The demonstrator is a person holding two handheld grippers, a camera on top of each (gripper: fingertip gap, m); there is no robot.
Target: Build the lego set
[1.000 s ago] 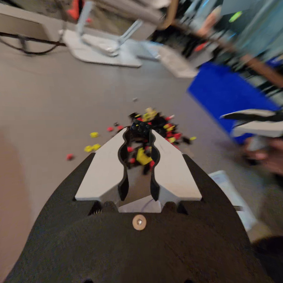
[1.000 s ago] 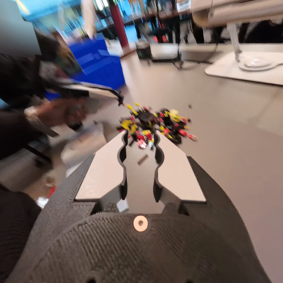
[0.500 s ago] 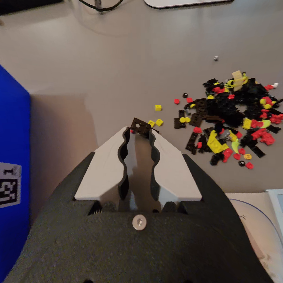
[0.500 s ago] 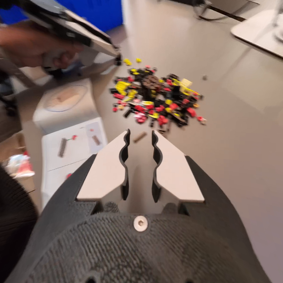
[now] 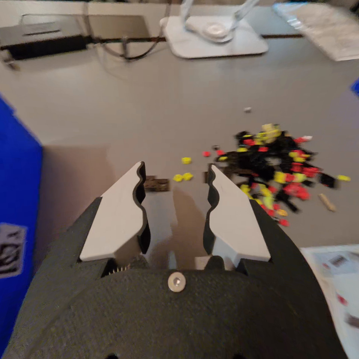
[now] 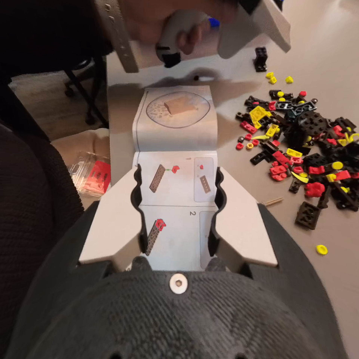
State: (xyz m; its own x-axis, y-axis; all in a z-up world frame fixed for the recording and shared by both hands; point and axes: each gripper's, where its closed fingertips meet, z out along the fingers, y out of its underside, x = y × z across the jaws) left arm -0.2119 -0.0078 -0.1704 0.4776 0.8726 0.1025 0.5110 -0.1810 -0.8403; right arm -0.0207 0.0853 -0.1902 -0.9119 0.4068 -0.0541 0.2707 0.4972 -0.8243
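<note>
A heap of black, red and yellow lego pieces lies on the grey table, right of my left gripper. The left gripper is open and empty. A dark brown plate lies flat on the table just beyond its left fingertip. My right gripper is open and empty, hovering over the open instruction booklet. The heap also shows in the right wrist view, with the brown plate beyond it under the other gripper.
A blue bin stands at the left. A white stand base and cables sit at the table's back. A clear bag with a red card lies left of the booklet. A tan stick lies by the heap. Measured from the fingertips, the brown plate is 4 centimeters or so from the left gripper and 20 centimeters from the right.
My left gripper has opened and let go of the dark brown plate, which now lies on the table. My right gripper has opened wider and swung left, over the booklet.
</note>
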